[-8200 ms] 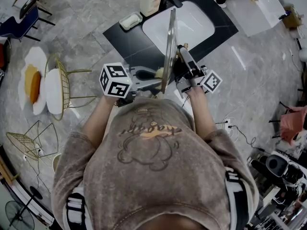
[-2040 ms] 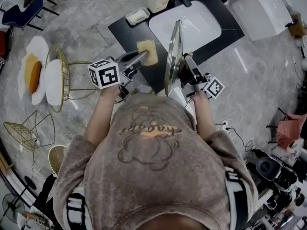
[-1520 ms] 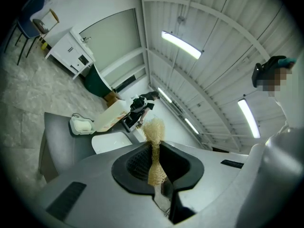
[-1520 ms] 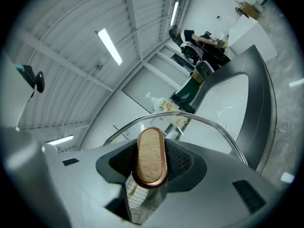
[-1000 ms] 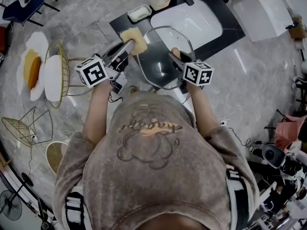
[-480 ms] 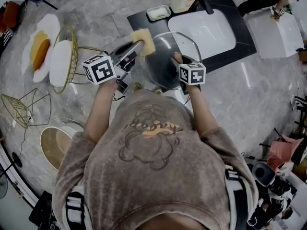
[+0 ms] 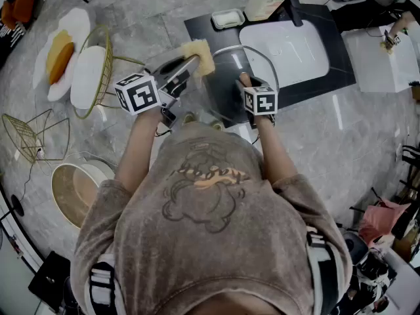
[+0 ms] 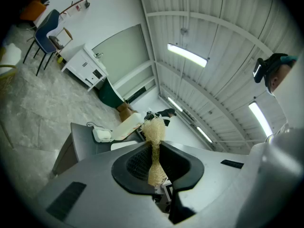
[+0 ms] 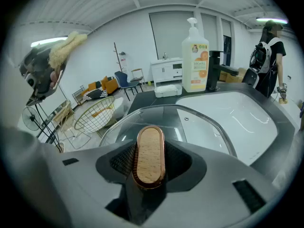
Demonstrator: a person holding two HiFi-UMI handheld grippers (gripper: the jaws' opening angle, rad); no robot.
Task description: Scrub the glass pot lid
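A: What is the right gripper (image 9: 149, 167) doing?
B: It is pinching the wooden handle (image 9: 149, 148) of the glass pot lid (image 9: 199, 120), with its jaws pressing on both sides of the handle. The lid is hanging nearly flat above the dark counter (image 7: 200, 30), just beside the white sink basin (image 7: 295, 51).
A: And the left gripper (image 8: 155, 148)?
B: Its jaws are squeezing a yellow fibrous sponge (image 8: 154, 127). The sponge is hovering off the lid's left rim and is not touching the glass.
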